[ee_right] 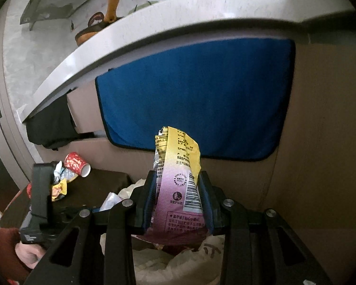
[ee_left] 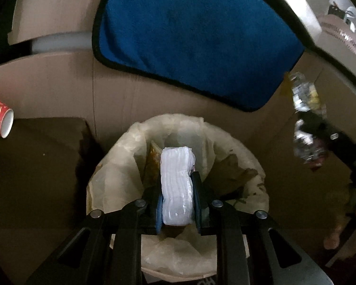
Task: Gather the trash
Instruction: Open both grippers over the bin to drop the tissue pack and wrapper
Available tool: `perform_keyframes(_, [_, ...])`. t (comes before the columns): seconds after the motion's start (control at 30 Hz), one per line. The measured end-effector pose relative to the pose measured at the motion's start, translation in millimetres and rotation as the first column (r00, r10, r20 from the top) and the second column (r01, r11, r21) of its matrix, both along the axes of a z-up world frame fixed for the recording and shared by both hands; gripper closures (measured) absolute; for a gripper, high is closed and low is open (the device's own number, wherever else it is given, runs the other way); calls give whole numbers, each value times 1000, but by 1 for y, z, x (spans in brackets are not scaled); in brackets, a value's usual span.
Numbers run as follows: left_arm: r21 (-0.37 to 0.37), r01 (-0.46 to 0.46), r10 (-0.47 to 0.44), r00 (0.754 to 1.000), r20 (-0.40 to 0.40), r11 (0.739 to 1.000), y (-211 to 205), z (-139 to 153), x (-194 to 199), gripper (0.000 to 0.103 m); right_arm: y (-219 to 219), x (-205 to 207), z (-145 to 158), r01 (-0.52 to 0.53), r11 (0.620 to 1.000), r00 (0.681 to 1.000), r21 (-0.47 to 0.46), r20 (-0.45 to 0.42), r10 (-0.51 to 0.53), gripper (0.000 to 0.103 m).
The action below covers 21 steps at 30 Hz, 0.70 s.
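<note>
Left tool (ee_left: 178, 197) holds white packet (ee_left: 176, 187) over lined bin (ee_left: 254, 166)

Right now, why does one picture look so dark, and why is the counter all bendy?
Left wrist view: dim, the brown surface beside the trash bag almost black; only the white tissue pack and blue towel stand out, and the shiny wrapper at right is smeared. Right wrist view: brighter up top; the fisheye lens curves the straight countertop edge, and its corners go dark.
</note>
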<state>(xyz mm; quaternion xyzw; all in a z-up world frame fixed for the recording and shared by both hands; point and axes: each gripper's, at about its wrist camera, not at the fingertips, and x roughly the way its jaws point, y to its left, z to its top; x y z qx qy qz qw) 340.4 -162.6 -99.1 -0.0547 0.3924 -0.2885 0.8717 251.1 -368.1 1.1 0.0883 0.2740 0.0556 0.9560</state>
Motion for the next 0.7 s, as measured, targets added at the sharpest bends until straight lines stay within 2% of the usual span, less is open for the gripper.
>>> perform_keyframes(0.03, [-13, 13, -13, 1000, 11, 1000, 4, 2, 0, 70, 0, 2, -2, -2, 1000, 1000, 3, -5, 2, 70])
perform_keyframes(0.07, [-16, 20, -20, 1000, 16, 1000, 6, 4, -1, 59, 1, 3, -5, -4, 1000, 1000, 6, -9, 4, 70])
perform_keyframes(0.1, [-24, 20, -19, 999, 29, 1000, 12, 8, -1, 52, 2, 5, -8, -6, 1000, 1000, 10, -15, 6, 70])
perform_keyframes(0.17, [-49, 12, -10, 999, 39, 999, 19, 16, 0, 49, 3, 8, -13, -16, 999, 1000, 35, -13, 17, 67])
perform_keyframes(0.23, [-81, -10, 13, 999, 40, 997, 31, 25, 0, 48, 3, 12, -19, -20, 997, 1000, 74, -6, 20, 56])
perform_keyframes(0.27, [-87, -28, 32, 999, 44, 996, 37, 29, 0, 48, 2, 15, -23, -13, 996, 1000, 87, -19, 15, 43])
perform_keyframes(0.3, [-89, -58, 62, 997, 51, 994, 45, 34, 0, 47, 3, 19, -28, -6, 995, 999, 95, -44, 10, 39])
perform_keyframes(0.4, [-91, -107, 113, 992, 63, 990, 63, 41, -5, 48, 6, 23, -39, 0, 995, 998, 104, -70, 7, 39])
perform_keyframes(0.57, [-26, -179, 180, 978, 107, 984, 91, 40, -18, 48, 13, 26, -49, 0, 994, 994, 113, -112, 12, 39])
perform_keyframes(0.7, [-3, -227, 227, 970, 87, 974, 124, 33, -30, 48, 25, 24, -52, -14, 995, 992, 99, -127, 26, 40])
